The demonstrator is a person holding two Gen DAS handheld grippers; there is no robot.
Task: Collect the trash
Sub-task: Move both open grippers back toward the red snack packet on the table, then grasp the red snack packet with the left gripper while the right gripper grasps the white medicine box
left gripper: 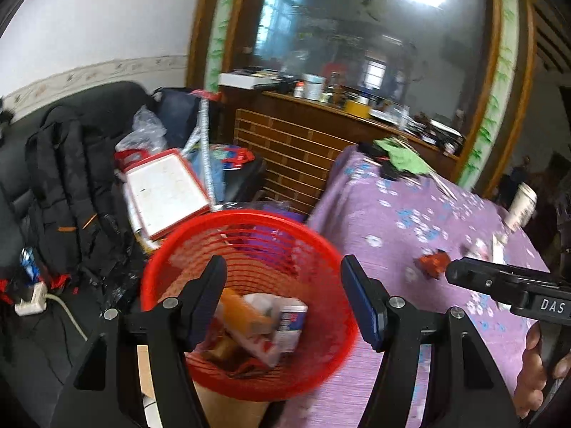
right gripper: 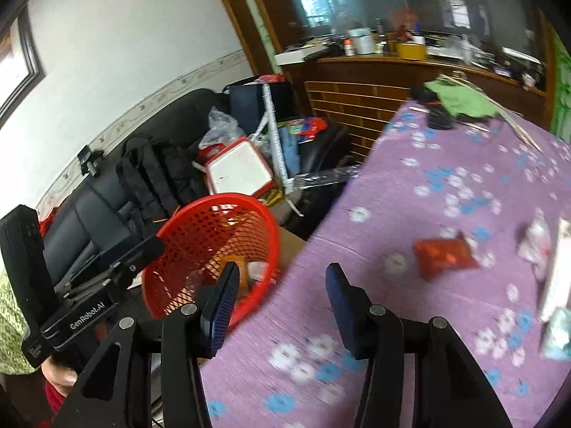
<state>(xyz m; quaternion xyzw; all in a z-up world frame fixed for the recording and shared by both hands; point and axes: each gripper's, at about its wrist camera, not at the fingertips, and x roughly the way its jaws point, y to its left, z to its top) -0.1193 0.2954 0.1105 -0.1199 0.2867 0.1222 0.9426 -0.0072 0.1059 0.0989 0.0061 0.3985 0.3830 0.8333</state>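
A red mesh basket (left gripper: 171, 264) stands beside the purple floral table (left gripper: 374, 210) and holds several boxes and wrappers (left gripper: 264, 324). My left gripper (left gripper: 283, 299) is open and empty above the basket. My right gripper (right gripper: 278, 303) is open and empty over the table's left edge; it also shows in the left wrist view (left gripper: 450, 271). A red wrapper (right gripper: 444, 256) lies on the cloth ahead and right of the right gripper, seen also in the left wrist view (left gripper: 433, 264). The basket shows in the right wrist view (right gripper: 200, 228), with the left gripper (right gripper: 158, 244) beside it.
More white wrappers (right gripper: 539, 246) and a white strip (right gripper: 556, 278) lie at the table's right. A green cloth with sticks (right gripper: 460, 101) sits at the far end. A white cup (left gripper: 521, 205) stands at the table's right edge. A black sofa with a backpack (left gripper: 67, 192) and a red-framed board (left gripper: 166, 192) is left.
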